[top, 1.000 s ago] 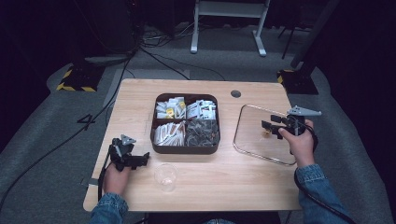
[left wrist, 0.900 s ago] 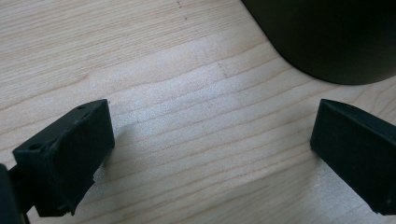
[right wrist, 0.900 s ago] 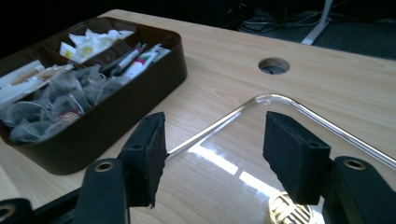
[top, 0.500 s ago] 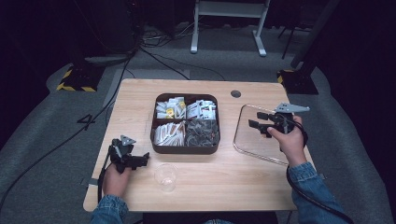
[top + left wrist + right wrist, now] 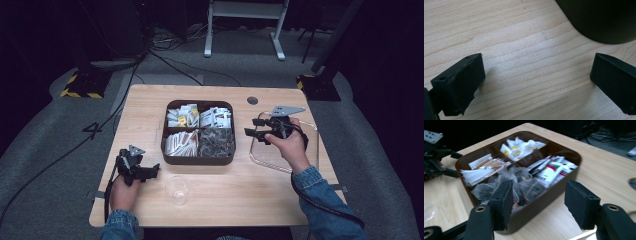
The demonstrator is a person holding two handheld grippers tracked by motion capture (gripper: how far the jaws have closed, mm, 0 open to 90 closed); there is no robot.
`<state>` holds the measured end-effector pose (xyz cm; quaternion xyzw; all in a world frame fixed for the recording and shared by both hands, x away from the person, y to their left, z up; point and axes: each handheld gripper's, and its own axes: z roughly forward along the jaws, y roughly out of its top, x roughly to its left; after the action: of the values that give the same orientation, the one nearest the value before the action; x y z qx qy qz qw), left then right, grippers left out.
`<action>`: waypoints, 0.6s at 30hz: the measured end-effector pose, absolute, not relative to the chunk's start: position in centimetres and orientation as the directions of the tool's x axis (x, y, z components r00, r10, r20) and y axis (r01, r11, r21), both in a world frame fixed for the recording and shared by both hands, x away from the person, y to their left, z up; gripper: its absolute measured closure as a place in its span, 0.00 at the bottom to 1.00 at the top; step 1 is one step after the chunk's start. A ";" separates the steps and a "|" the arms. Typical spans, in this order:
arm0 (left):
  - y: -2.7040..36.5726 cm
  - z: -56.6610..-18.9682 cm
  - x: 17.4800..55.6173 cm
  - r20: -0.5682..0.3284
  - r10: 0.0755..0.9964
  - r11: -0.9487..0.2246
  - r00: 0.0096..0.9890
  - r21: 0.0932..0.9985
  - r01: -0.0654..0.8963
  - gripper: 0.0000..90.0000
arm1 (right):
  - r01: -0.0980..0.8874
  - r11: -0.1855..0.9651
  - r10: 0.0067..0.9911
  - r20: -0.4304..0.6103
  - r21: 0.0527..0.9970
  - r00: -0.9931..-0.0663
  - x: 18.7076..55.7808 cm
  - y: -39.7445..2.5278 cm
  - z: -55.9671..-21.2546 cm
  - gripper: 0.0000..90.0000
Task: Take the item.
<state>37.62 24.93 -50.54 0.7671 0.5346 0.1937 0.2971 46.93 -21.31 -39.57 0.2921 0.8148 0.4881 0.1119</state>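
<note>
Jaws on both my grippers are spread and empty: right gripper [image 5: 256, 128] faces the brown tray [image 5: 199, 159], left gripper [image 5: 150, 171] rests low over the bench [image 5: 240, 187].

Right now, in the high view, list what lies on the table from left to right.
Left gripper → clear cup → brown compartment tray → right gripper, open, above the clear lid → table edge.

Divided box [image 5: 198, 160] mid-table, cup [image 5: 177, 189] before it, lid [image 5: 311, 165] to its right.
</note>
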 end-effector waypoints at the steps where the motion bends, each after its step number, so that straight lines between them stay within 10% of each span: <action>1: 24.9 -50.5 37.6 -0.020 0.935 -0.252 0.354 0.663 0.705 0.00 | 0.367 0.366 0.577 0.101 0.855 -0.810 47.0 -20.7 -39.7 0.46; 18: 25.0 -50.6 37.8 -0.025 0.933 -0.253 0.359 0.663 0.704 0.00 | 0.365 0.503 0.493 0.086 0.783 -0.866 48.0 -12.4 -41.8 0.53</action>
<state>37.76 24.95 -50.55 0.7683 0.5328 0.1909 0.2990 47.96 -12.38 -41.76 0.2483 0.8638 0.4321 0.0744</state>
